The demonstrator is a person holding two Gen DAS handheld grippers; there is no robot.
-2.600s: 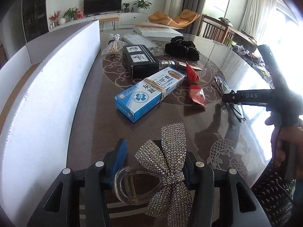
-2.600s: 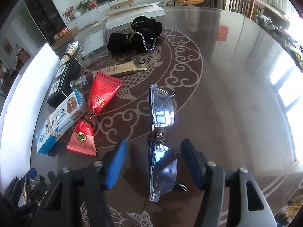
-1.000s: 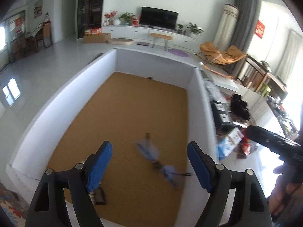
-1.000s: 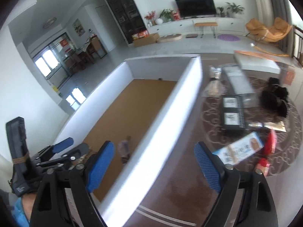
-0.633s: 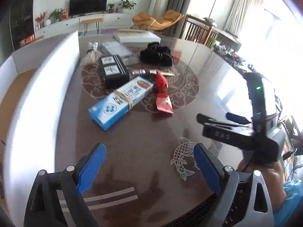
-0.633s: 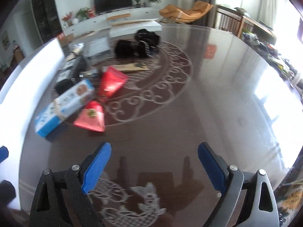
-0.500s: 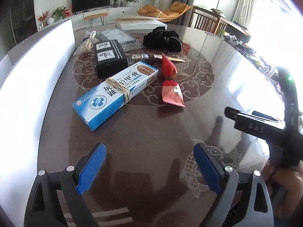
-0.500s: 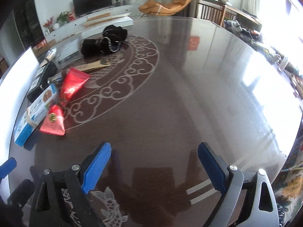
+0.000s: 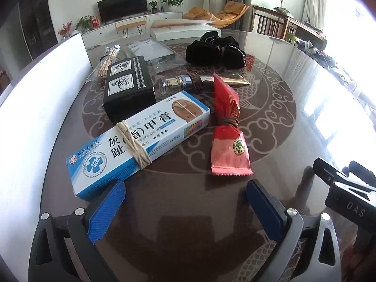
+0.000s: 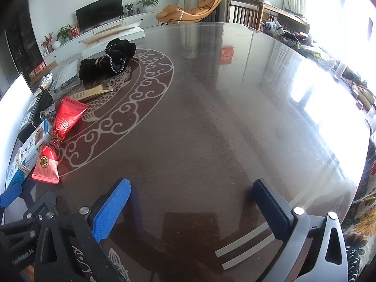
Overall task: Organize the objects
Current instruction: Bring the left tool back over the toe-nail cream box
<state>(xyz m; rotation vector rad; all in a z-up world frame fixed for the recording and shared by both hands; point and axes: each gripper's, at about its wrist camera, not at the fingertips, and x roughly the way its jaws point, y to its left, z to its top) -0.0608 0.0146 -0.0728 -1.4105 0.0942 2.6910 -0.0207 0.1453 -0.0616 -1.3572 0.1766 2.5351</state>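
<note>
Gleaming across most of both frames: a dark, glossy wooden table [image 10: 211, 129], mirror-smooth and reflecting window glare at the right. Lying at centre left of the left wrist frame: a smooth printed cardboard box [image 9: 138, 141] bound with rough pale twine [image 9: 134, 141], a matt black carton [image 9: 129, 87] above it, and a shiny crinkled red foil packet [image 9: 228, 136] cinched with brown cord. Sitting further up: fuzzy black cloth [image 9: 215, 51]; showing along the bottom, ribbed blue rubbery pads [image 9: 105, 211] on matt black plastic.
</note>
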